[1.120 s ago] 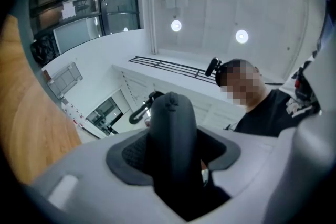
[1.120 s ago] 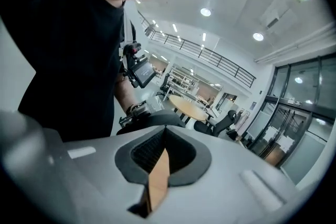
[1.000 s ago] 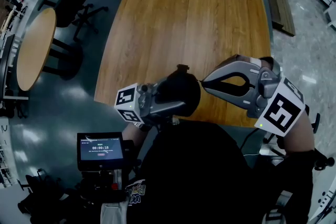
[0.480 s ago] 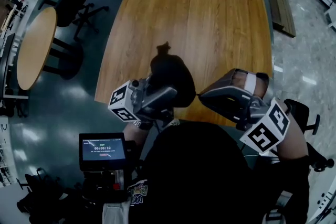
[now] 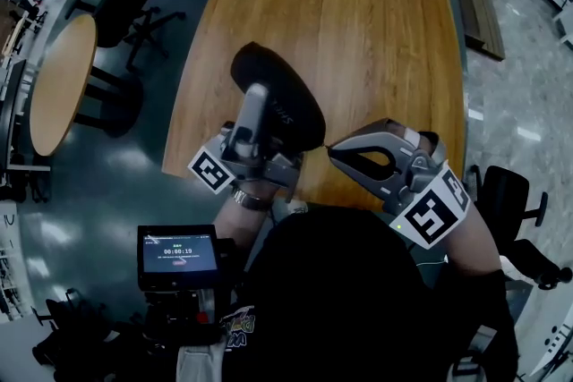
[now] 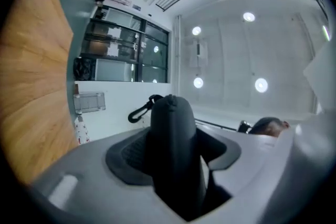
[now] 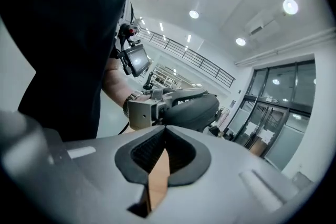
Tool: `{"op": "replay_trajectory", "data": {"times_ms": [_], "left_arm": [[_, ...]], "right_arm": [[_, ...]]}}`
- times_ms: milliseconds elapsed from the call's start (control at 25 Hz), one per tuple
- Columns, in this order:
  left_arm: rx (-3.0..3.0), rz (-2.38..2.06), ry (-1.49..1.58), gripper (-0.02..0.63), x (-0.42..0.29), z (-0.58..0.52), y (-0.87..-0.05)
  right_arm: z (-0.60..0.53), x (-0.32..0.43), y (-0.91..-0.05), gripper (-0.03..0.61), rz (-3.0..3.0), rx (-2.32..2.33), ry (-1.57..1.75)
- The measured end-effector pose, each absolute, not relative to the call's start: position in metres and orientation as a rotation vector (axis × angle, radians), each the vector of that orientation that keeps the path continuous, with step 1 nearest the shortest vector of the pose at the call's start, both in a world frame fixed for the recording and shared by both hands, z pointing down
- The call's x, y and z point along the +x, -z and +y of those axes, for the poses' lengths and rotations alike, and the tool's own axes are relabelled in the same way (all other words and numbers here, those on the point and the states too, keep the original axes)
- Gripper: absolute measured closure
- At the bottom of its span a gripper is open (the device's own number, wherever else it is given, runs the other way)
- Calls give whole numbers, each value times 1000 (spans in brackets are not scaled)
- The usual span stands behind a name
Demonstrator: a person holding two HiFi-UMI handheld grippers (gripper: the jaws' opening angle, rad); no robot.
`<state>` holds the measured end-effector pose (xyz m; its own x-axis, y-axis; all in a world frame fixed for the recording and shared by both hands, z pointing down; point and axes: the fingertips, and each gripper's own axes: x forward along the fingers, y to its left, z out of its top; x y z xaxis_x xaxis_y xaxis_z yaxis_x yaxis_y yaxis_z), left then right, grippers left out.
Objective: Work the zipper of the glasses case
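Presently holds the glasses case (image 5: 291, 107) clear of the table (image 5: 358, 22), above its near edge, clamped in the left gripper (image 5: 258, 94) with the jaws spread wide across the case body and the case tilted upward. Shows, in the left gripper view, the case edge-on between the pads, with a small clip (image 6: 137, 111) hanging off its far end. Presents the right gripper (image 5: 332, 151) with jaws fully together, tips just beside the lower right rim of the case. Gives no clear sight of a zipper pull between those tips, so cannot confirm a pinch on it. Reveals no zipper line or gap along the visible rim: too dark and too small to tell whether zipped, part-open or open. Judged stage: case secured for the work, zipper travel either under way or about to begin, extent of travel not readable. Remaining, as a judgement: confirm the pull in the right jaws, run it along the rim while bracing with the left, then set the case down on the table. Risk to note: thin pull slipping from closed tips if drawn at an angle to the track.
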<state>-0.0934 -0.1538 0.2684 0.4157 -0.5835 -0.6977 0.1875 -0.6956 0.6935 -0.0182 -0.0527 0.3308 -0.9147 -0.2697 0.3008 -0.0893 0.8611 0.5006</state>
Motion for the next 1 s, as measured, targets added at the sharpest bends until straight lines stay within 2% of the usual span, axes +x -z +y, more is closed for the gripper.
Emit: {"op": "replay_trajectory", "data": {"times_ms": [400, 760, 1000], "left_arm": [[1596, -615, 1363, 354, -101, -177, -330], [1702, -613, 1257, 353, -93, -169, -337], [1832, -509, 1099, 360, -67, -147, -344]], "right_arm": [[-54, -39, -368, 574, -2833, 452, 385], [-59, -22, -375, 574, -2811, 569, 396], [-97, 37, -359, 572, -2943, 1030, -8]]}}
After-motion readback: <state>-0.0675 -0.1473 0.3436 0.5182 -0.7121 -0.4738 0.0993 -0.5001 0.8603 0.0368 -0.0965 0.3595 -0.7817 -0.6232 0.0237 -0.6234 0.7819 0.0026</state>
